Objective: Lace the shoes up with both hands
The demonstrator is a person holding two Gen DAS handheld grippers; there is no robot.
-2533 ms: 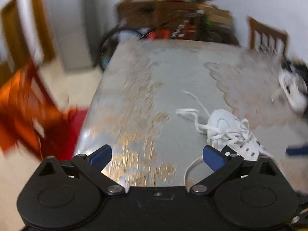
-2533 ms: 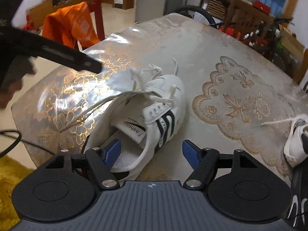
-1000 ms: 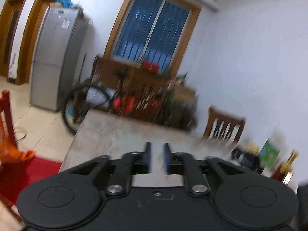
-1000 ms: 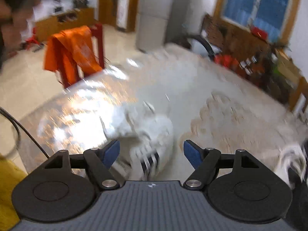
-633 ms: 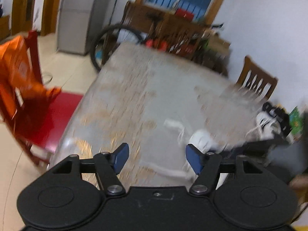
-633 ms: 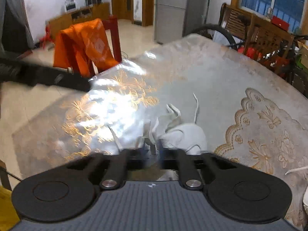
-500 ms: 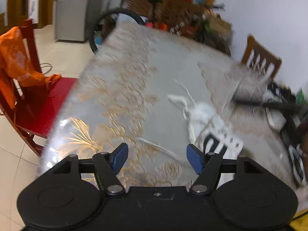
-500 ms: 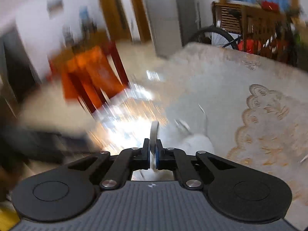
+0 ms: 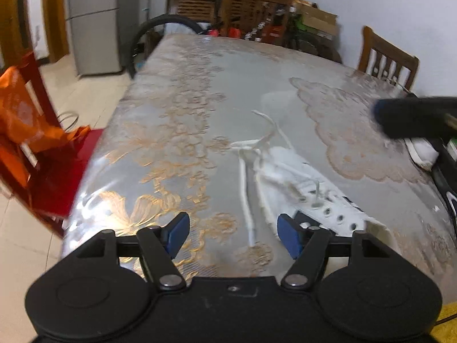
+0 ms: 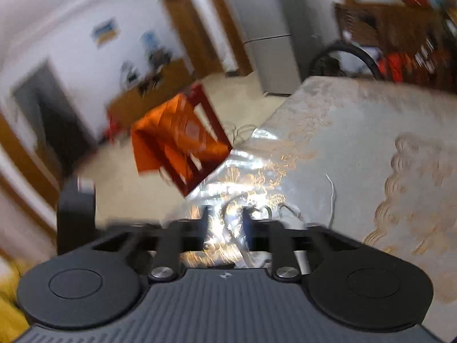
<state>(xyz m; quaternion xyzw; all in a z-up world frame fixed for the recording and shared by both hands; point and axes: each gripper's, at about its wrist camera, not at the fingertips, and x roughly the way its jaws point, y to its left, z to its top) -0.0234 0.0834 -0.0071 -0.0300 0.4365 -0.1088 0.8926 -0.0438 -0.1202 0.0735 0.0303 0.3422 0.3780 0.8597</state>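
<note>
The left gripper (image 9: 232, 233) has its jaws apart, empty, over the counter (image 9: 185, 131) beside the white shoe (image 9: 308, 188). The right gripper (image 10: 225, 223) is blurred; its jaws have just been opening, a lace (image 10: 228, 214) between them. A red chair (image 9: 34, 154) stands alongside.

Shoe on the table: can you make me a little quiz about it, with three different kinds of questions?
1. True or false: the white shoe lies on the floor.
2. Pick one: what hangs on the red chair? A. an orange cloth B. a blue towel C. a green bag
3. Fill in: in the left wrist view, the loose lace lies on the ___ side of the shoe.

Key: 1. False, it lies on the table. 2. A. 3. Left.
</note>
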